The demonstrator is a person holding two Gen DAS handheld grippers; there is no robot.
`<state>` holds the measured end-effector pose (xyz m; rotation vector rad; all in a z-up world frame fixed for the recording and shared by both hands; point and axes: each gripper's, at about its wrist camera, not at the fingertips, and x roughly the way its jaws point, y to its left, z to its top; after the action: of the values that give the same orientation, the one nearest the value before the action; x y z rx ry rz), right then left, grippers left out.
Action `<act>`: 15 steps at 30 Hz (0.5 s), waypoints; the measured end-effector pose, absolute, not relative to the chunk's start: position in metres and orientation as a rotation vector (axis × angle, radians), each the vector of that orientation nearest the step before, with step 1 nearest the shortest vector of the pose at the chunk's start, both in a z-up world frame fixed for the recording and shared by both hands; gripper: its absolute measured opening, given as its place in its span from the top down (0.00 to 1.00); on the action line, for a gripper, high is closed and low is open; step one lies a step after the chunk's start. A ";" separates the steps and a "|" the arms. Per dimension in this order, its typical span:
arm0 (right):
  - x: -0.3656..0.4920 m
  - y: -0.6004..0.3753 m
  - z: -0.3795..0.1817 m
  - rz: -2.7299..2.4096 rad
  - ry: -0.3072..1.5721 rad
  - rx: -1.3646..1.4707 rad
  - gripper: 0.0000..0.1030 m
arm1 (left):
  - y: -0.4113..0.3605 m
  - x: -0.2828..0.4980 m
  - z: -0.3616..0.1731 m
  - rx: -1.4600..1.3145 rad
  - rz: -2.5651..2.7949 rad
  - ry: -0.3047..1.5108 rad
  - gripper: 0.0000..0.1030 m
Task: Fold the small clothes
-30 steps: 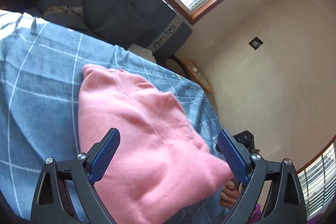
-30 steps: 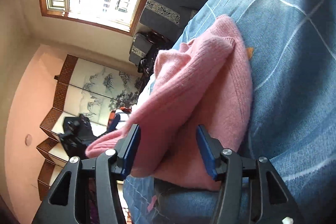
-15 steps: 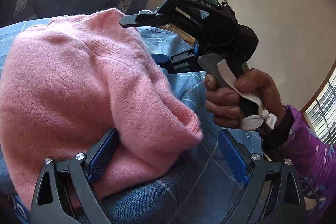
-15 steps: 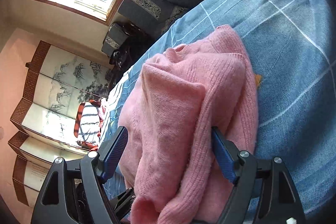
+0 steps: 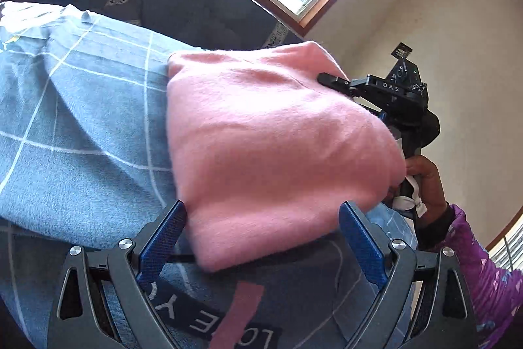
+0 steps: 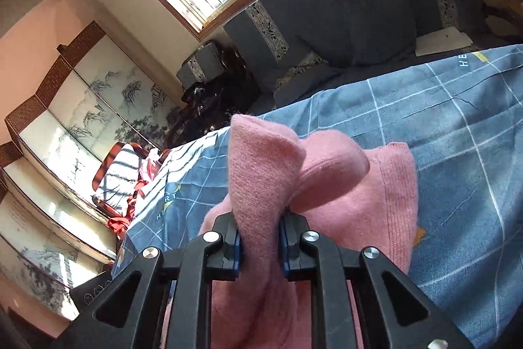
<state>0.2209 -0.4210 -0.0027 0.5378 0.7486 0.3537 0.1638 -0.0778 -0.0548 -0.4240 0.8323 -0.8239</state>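
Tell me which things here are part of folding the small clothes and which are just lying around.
Part of the job:
- pink sweater
- right gripper, jaws just closed, pinching a fold of it
- left gripper, open at its near edge
- blue checked sheet it lies on

Lying about:
- dark sofa
- painted folding screen
- red clothes pile
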 end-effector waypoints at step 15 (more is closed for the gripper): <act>0.175 -0.482 -0.058 0.261 0.759 0.786 0.49 | -0.094 0.159 -0.067 -0.379 -0.819 0.837 0.09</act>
<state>0.1746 -0.4823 -0.0582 0.7865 0.7588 0.2605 0.1594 -0.0944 -0.0665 -0.3795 0.8368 -0.8189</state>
